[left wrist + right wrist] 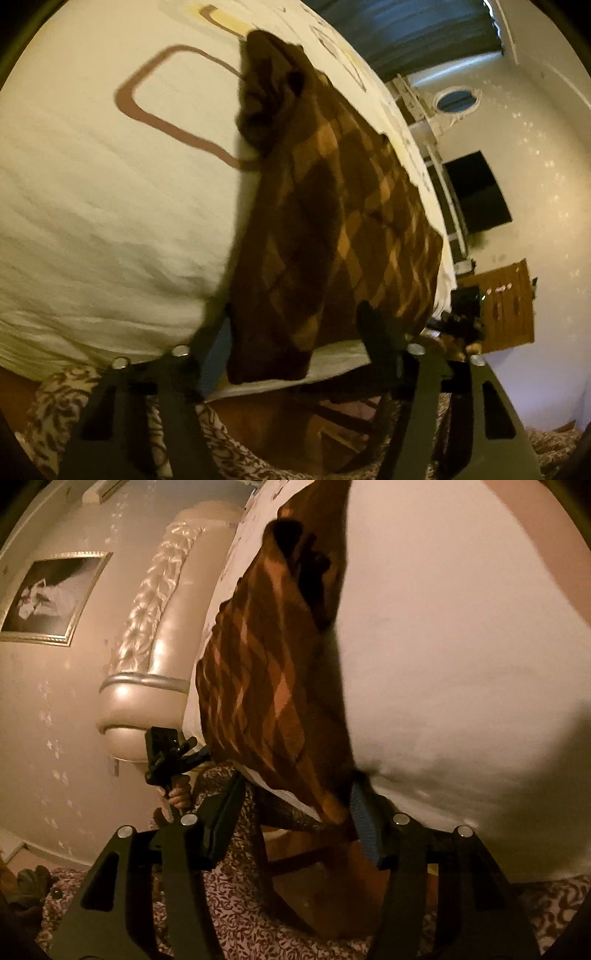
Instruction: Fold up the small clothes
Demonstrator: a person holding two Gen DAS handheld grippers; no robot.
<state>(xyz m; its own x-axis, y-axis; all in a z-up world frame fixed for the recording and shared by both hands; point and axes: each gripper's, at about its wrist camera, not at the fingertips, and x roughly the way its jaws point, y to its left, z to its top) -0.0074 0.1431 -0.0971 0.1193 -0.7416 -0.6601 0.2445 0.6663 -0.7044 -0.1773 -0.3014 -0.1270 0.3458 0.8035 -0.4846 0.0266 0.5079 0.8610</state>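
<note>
Both tools are being held with fingers apart, nothing clamped. The left tool (295,332) is straddling the near hem of the brown argyle garment (332,206); the right tool (291,812) is bracketing the opposite near corner. The garment's long axis is running straight ahead from both tools, across the bed (92,203). Both are judged equally near. Fabric is looking soft, knitted, and bunched at the far end.

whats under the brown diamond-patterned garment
The brown diamond-patterned knit garment lies on a cream bedsheet with brown looping lines, its near end hanging over the bed's edge. The sheet directly beneath it is covered, so anything there cannot be seen.
</note>
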